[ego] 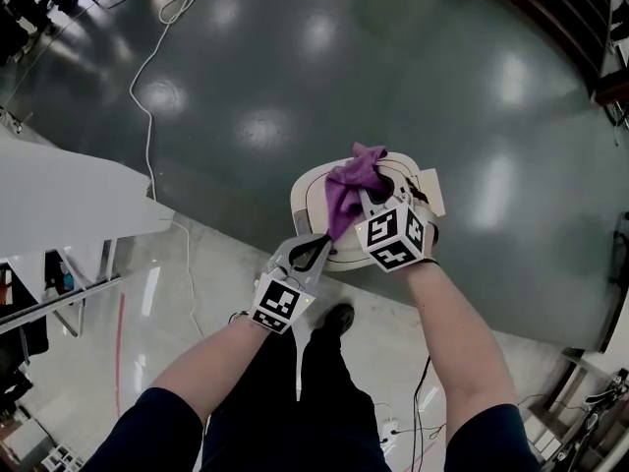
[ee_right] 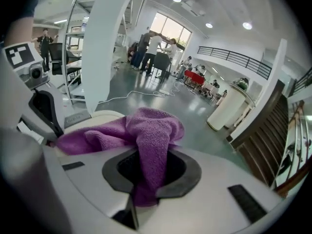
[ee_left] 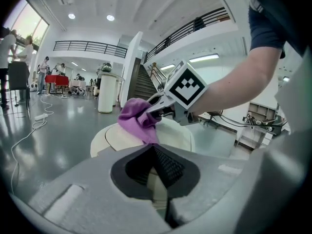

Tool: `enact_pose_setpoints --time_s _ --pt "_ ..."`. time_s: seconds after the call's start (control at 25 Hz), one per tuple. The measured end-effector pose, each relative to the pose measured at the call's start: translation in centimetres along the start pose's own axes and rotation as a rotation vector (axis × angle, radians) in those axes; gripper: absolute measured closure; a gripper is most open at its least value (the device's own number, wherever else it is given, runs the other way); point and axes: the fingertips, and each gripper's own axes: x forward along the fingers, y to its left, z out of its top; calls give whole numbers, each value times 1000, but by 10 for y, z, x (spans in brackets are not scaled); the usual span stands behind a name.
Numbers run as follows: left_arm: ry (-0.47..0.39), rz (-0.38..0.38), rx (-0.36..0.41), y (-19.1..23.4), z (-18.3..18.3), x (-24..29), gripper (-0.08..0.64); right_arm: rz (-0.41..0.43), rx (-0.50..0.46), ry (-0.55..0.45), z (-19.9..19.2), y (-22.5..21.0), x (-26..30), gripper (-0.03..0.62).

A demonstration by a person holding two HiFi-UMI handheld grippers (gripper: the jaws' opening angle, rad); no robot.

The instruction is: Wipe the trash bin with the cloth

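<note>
- The right claw (ee_right: 150,169) is pinching the purple cloth (ee_right: 151,130). A fold of it runs down between the two jaws, and the rest bunches up just beyond their tips.
- From that bunch one tail of the cloth stretches across to the left claw (ee_left: 155,152). That claw's jaw tips are pressed together on the cloth's corner.
- Both claws point toward each other, with the cloth spanning the short gap between them.
- Directly under the two claws stands the trash bin (ego: 313,203), cream-white and rounded. The cloth lies on its top.
- The bin's lid is shut, so nothing inside it can be seen.
- The bin stands on a glossy grey floor (ego: 295,67).
- Farther out past the left claw, a white cable (ego: 147,96) trails over the floor.
- Well beyond the bin in the left gripper view stands a tall white drum (ee_left: 106,94). Its contents cannot be made out.
</note>
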Motion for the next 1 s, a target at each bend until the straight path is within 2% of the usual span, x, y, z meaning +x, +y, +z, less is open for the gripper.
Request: enact_pose_setpoints --time_s 0.16,0.4,0.72,0.88,1.0 --pt "0 12 1 0 -1 -1 569 -62 41 42 -33 -33 -13 522" --pt "20 33 12 -1 -4 -5 569 -121 62 91 -68 -51 -34 522" --pt "46 51 30 -6 -9 -11 569 -173 223 169 -131 -70 -62 522" --pt "52 51 27 -10 -12 -15 569 -177 246 157 -132 -59 -72 523" --pt "57 48 25 -14 -14 -19 569 -159 195 125 -112 -41 -73 522"
